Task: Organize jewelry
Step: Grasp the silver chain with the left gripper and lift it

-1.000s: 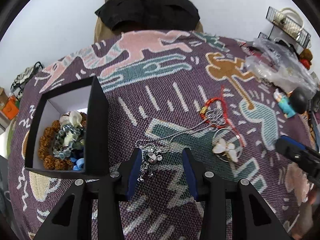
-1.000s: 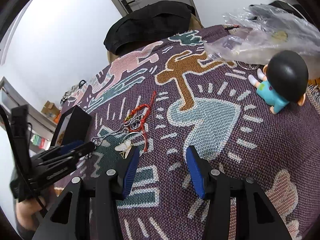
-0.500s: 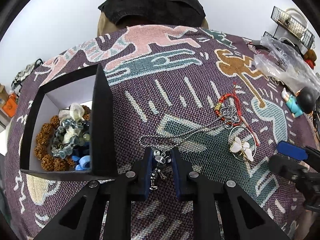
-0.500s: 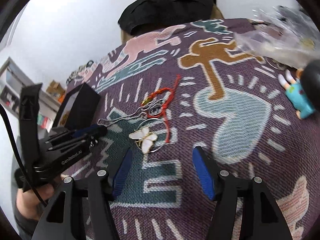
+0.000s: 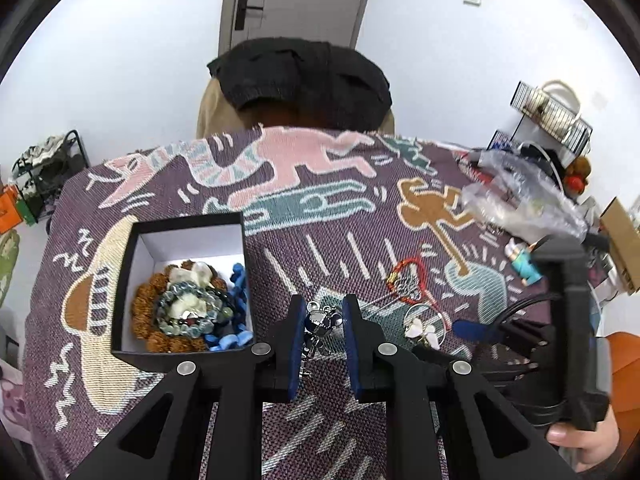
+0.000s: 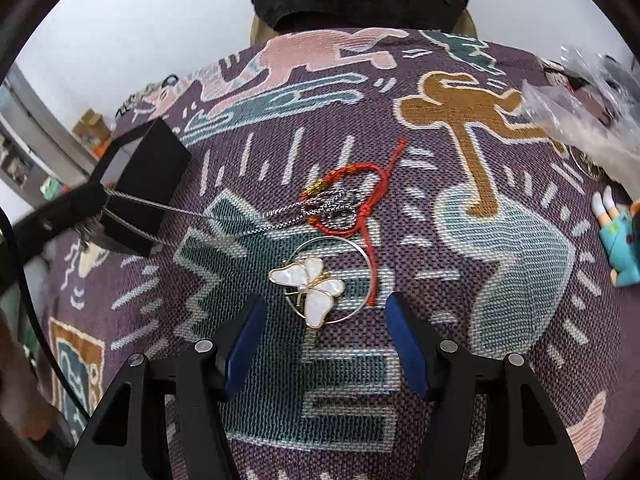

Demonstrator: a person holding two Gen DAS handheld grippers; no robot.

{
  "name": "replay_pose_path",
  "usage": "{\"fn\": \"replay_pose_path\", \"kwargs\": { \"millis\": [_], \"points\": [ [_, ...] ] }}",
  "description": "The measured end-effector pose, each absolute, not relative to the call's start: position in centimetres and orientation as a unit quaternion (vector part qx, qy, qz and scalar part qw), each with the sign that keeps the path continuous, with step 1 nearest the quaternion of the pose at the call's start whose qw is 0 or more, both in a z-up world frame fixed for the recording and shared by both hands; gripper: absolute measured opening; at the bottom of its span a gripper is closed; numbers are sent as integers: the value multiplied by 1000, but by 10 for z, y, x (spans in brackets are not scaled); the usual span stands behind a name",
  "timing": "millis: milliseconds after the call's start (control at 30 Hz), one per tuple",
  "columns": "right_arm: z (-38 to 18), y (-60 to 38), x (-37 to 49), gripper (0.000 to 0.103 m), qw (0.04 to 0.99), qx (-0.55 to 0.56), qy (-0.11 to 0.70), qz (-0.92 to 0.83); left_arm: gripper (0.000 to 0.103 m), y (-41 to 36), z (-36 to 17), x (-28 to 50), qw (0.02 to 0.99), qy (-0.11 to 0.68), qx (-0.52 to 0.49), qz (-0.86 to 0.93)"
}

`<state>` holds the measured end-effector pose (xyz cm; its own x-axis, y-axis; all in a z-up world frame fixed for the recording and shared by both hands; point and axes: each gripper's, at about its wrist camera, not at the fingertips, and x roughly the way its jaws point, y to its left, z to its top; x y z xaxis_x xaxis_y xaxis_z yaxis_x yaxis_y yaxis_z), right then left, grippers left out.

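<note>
Looked like someone's home, a lived-in room. The worktop (image 5: 168, 184) wore a woven throw with cartoon figures, a grey interior door (image 5: 296, 0) stood at 12 o'clock, wire racks (image 5: 552, 112) at 2, and a toy figurine (image 6: 618, 236) at 3.

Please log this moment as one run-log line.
left gripper: shut on pendant | chain: taut, snagged in red cord | right gripper: open by butterfly

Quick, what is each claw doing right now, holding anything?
Left claw: closed on the silver bear pendant of the chain necklace.
Right claw: open, holding nothing.
</note>
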<state>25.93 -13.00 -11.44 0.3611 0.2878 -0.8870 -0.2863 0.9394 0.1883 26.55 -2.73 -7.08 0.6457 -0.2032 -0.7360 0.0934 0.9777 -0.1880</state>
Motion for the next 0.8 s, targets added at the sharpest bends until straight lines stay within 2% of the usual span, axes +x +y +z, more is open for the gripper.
{"fn": "replay_pose_path", "kwargs": {
  "millis": [400, 433, 500, 800],
  "points": [
    [-117, -98, 271, 63, 824, -94, 534, 166, 19, -2, -52, 252, 914, 386, -94, -87],
    [-117, -97, 272, 62, 823, -97, 534, 168, 19, 1, -50, 251, 915, 384, -95, -86],
    [-115, -95, 273, 53, 822, -104, 531, 176, 19, 4, -47, 250, 916, 380, -97, -84],
    [-97, -100, 271, 51, 830, -96, 522, 172, 19, 11, -36, 247, 921, 368, -98, -83]
  ]
}}
